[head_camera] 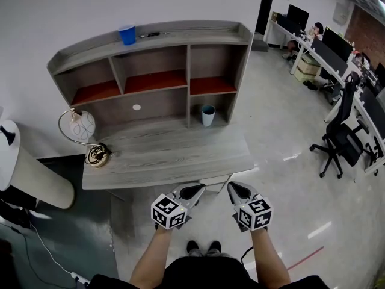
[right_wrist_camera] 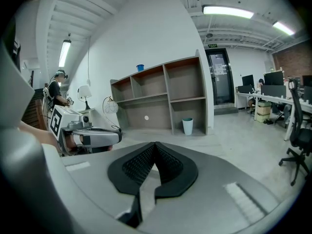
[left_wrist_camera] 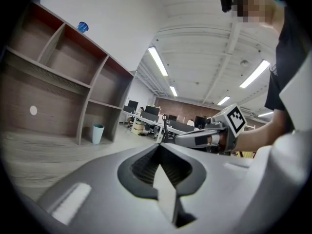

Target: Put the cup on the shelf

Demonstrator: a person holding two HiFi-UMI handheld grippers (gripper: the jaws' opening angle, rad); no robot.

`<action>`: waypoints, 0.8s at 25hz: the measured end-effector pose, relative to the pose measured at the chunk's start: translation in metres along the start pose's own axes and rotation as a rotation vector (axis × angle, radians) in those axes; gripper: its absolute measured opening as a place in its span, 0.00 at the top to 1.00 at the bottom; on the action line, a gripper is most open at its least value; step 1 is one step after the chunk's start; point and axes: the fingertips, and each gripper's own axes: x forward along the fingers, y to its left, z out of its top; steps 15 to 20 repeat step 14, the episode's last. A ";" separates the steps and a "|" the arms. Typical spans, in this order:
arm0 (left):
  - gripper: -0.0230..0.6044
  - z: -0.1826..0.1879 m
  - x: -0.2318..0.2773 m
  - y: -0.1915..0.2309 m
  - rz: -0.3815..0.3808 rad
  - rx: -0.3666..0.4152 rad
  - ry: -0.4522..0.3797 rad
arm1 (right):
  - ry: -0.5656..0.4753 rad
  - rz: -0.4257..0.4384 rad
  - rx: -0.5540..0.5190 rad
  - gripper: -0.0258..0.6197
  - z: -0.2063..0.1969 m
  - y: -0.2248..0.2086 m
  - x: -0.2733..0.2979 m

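A pale blue cup [head_camera: 208, 115] stands upright on the grey wooden desk [head_camera: 162, 155], in the lower right bay of the shelf unit [head_camera: 156, 71]; it also shows as the cup [left_wrist_camera: 98, 133] and the cup [right_wrist_camera: 187, 126] in the gripper views. A dark blue cup [head_camera: 127, 34] sits on the top shelf, left of middle. My left gripper [head_camera: 197, 191] and right gripper [head_camera: 233, 189] hover side by side just in front of the desk's front edge, both shut with nothing between the jaws. Both are well short of the pale cup.
A white desk lamp [head_camera: 80, 128] with a coiled cord stands at the desk's left end. A white cylinder [head_camera: 27, 167] sits left of the desk. Office chairs [head_camera: 340, 137] and desks with monitors fill the right side. My feet [head_camera: 203, 247] stand on the floor below.
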 end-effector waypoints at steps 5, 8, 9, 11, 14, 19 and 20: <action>0.97 -0.002 0.009 -0.009 0.011 0.022 0.018 | -0.010 0.000 0.006 0.94 -0.001 -0.011 -0.010; 0.97 -0.004 0.012 -0.008 0.065 0.037 0.034 | -0.018 0.009 0.007 0.94 0.000 -0.014 -0.015; 0.97 -0.005 0.013 -0.006 0.092 0.039 0.039 | -0.019 0.011 0.007 0.94 -0.001 -0.015 -0.017; 0.97 -0.007 0.014 -0.005 0.134 0.038 0.044 | -0.023 0.013 0.009 0.94 -0.001 -0.020 -0.022; 0.97 -0.008 0.018 -0.008 0.161 0.027 0.042 | -0.028 0.013 0.011 0.94 -0.003 -0.028 -0.030; 0.97 -0.008 0.018 -0.008 0.161 0.027 0.042 | -0.028 0.013 0.011 0.94 -0.003 -0.028 -0.030; 0.97 -0.008 0.018 -0.008 0.161 0.027 0.042 | -0.028 0.013 0.011 0.94 -0.003 -0.028 -0.030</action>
